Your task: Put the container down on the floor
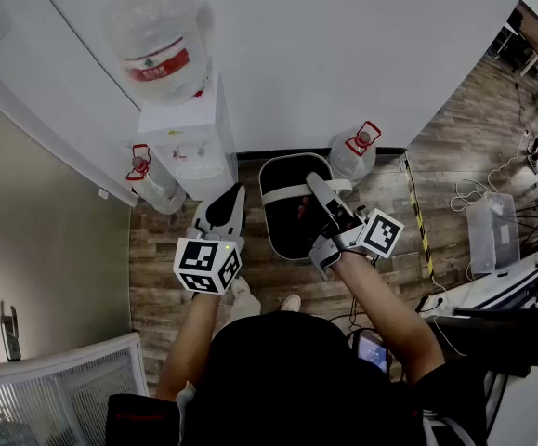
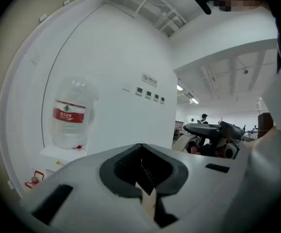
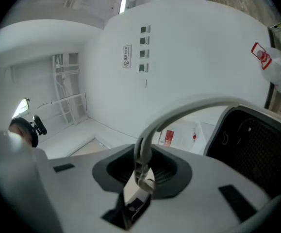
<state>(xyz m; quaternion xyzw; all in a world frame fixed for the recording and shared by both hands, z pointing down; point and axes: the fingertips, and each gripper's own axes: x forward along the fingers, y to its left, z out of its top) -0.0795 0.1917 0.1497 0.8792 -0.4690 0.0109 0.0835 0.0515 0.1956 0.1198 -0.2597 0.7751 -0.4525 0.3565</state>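
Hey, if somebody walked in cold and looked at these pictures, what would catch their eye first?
First, the black container in the middle, over the wooden floor, with the right gripper shut on its white handle. Next, the water dispenser against the white wall to its left, topped by a big clear bottle. The left gripper is beside the container, jaws together and empty.

A white wall (image 1: 343,54) curves ahead of both tools above a dark wood-plank floor (image 1: 269,282). A white water dispenser (image 1: 194,147) carrying a bottle (image 1: 162,40) stands just ahead of the left tool (image 1: 235,193), with spare bottles (image 1: 148,179) on the floor at either side. Striped tape (image 1: 415,216), cables (image 1: 468,193) and a clear box (image 1: 492,230) lie right of the right tool (image 1: 317,186).
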